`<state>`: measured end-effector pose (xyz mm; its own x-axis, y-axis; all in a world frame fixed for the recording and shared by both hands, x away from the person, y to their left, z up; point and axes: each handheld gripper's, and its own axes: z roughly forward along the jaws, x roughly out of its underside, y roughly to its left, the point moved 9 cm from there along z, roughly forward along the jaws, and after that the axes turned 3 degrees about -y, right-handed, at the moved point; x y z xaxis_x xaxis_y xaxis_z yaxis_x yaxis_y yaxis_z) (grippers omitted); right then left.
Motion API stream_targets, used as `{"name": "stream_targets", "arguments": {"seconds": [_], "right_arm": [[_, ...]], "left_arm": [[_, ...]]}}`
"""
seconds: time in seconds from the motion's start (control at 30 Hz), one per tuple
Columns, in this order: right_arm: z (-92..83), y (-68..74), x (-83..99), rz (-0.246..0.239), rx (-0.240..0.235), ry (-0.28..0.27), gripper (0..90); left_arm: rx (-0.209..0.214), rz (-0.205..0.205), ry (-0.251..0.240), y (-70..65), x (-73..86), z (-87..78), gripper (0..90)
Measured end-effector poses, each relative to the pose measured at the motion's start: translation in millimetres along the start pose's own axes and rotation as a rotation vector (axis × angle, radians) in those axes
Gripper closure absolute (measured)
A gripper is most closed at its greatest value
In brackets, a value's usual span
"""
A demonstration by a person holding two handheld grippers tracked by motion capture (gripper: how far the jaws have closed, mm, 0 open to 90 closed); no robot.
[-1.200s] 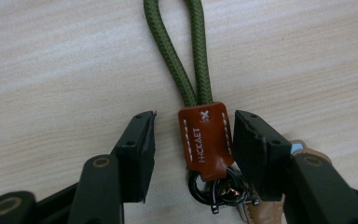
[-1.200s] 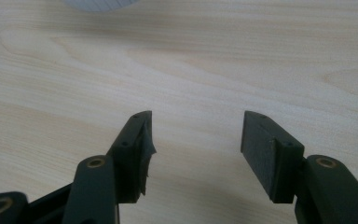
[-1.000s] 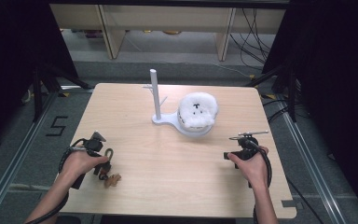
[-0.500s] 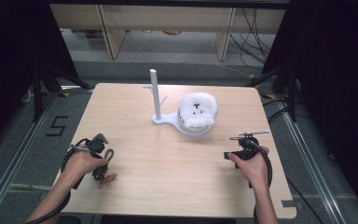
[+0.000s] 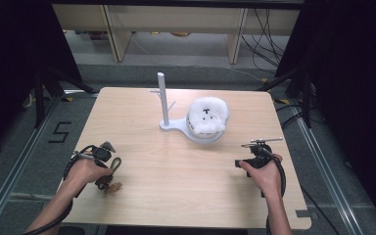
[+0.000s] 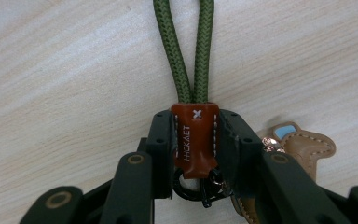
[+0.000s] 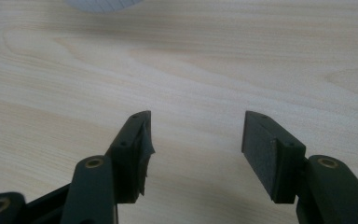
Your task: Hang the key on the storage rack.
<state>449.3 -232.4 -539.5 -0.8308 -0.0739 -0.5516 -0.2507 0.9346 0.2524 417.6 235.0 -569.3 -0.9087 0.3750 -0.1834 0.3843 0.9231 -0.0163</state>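
Left claw (image 6: 196, 154) pinches the keychain (image 6: 195, 140) by its leather tab, lower centre; light, floppy cord, best held there. Right claw (image 7: 196, 154) stands spread over bare bench (image 7: 261, 56).

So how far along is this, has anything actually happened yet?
Done: the left gripper has clamped the keychain's brown leather tab, green cord loop sticking out. In hand: that keychain, low over the table. Left, probably: hanging it on the white stand; the right gripper waits open.
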Motion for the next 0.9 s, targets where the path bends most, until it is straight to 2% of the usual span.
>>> {"name": "stream_targets", "arguments": {"seconds": [0.03, 0.07, 0.13, 0.17, 0.2, 0.23, 0.27, 0.33, 0.4, 0.43, 0.5, 0.53, 0.57, 0.67, 0.7, 0.73, 0.83, 0.87, 0.9], "right_arm": [[-0.5, -0.6, -0.1, 0.006, 0.014, 0.000, 43.8], [-0.5, -1.0, 0.0, 0.006, 0.015, 0.000, 43.7], [-0.7, -1.2, -0.2, 0.008, 0.016, -0.001, 43.7], [-0.8, -1.2, -0.3, 0.009, 0.016, -0.001, 43.7], [-1.0, -1.1, -0.4, 0.013, 0.018, -0.002, 43.7], [-0.8, -3.8, -0.4, 0.003, 0.033, -0.002, 43.7], [-0.3, -4.1, -0.9, 0.001, 0.036, -0.009, 43.7], [-1.3, -2.0, -1.0, 0.004, 0.018, -0.010, 43.7], [-1.0, -1.9, -1.2, 0.006, 0.019, -0.012, 43.7], [-1.1, -2.2, -0.8, 0.001, 0.018, -0.010, 43.7], [-0.9, 0.9, -0.2, 0.030, 0.007, -0.008, 43.7], [-0.5, -1.0, -0.9, 0.008, 0.009, -0.014, 43.7], [-0.3, -1.0, -1.1, 0.005, 0.007, -0.018, 43.7], [-0.4, -0.5, -1.6, 0.007, 0.007, -0.024, 43.7], [-1.1, -3.6, -1.6, 0.003, 0.065, -0.026, 43.7], [-1.9, -3.9, -1.1, 0.002, 0.070, -0.020, 43.7], [-2.0, -4.2, -0.9, 0.002, 0.070, -0.020, 43.7], [-1.9, -6.4, -0.7, -0.004, 0.084, -0.020, 43.7], [-2.4, -5.1, -0.8, 0.007, 0.079, -0.023, 43.7]], "left_arm": [[0.002, 0.002, -0.005, -0.2, 0.5, -0.8, 66.8], [0.001, 0.013, -0.014, 0.5, 0.8, -1.6, 66.9], [-0.005, 0.008, -0.044, -0.2, 0.3, -2.9, 66.9], [0.004, 0.023, -0.051, -0.1, -0.2, -5.1, 66.9], [-0.010, 0.047, -0.086, 2.2, -2.4, -6.0, 66.9], [-0.003, 0.012, -0.130, -1.3, -3.8, -4.9, 66.9], [-0.002, 0.022, -0.143, -0.8, -4.3, -6.8, 66.9], [0.001, 0.021, -0.179, -1.2, -5.8, -9.7, 67.0], [0.002, 0.050, -0.182, 0.7, -5.9, -15.2, 67.0], [0.009, 0.044, -0.209, -0.2, -6.8, -17.5, 67.0], [0.016, 0.039, -0.239, -0.8, -8.0, -20.0, 67.0], [0.024, 0.042, -0.267, -1.1, -9.1, -20.9, 67.0], [0.023, 0.064, -0.281, 0.3, -10.2, -22.3, 67.0], [0.038, 0.046, -0.325, -1.9, -11.3, -24.2, 67.0], [0.044, 0.051, -0.352, -1.5, -12.9, -24.9, 67.0], [0.046, 0.050, -0.359, -1.1, -13.0, -25.9, 67.0], [0.062, 0.032, -0.427, -1.3, -17.0, -28.5, 67.1], [0.065, 0.027, -0.444, -0.7, -17.6, -30.4, 67.1], [0.066, 0.016, -0.475, -0.2, -18.9, -31.7, 67.1]]}}
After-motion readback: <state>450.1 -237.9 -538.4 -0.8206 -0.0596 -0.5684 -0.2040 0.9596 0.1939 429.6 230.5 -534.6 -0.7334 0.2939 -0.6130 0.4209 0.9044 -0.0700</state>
